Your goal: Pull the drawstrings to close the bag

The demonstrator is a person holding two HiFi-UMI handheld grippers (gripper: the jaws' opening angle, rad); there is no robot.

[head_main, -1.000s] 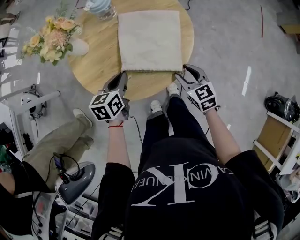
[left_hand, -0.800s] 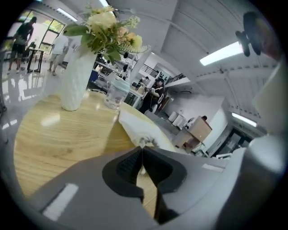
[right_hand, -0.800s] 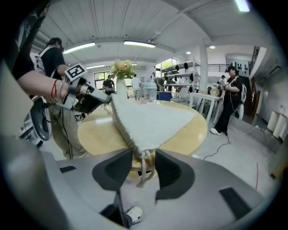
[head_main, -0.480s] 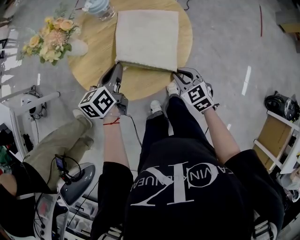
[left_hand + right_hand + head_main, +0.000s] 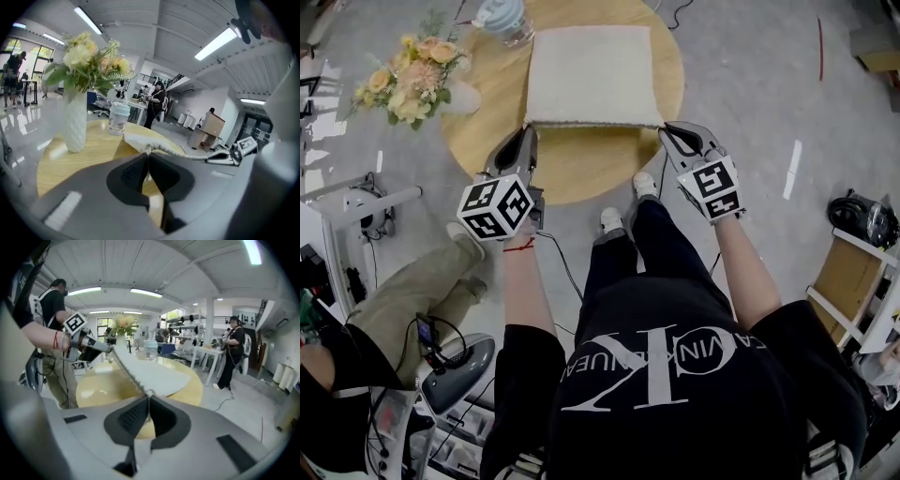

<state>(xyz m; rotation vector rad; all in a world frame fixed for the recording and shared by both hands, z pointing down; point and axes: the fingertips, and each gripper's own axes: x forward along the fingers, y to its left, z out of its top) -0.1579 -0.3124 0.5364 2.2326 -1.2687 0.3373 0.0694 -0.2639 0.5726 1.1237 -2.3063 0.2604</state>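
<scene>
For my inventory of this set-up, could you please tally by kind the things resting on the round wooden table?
Cream square fabric drawstring bag: 1
White vase of yellow and peach flowers: 1
Clear plastic bottle with pale blue cap: 1
Total: 3
</scene>
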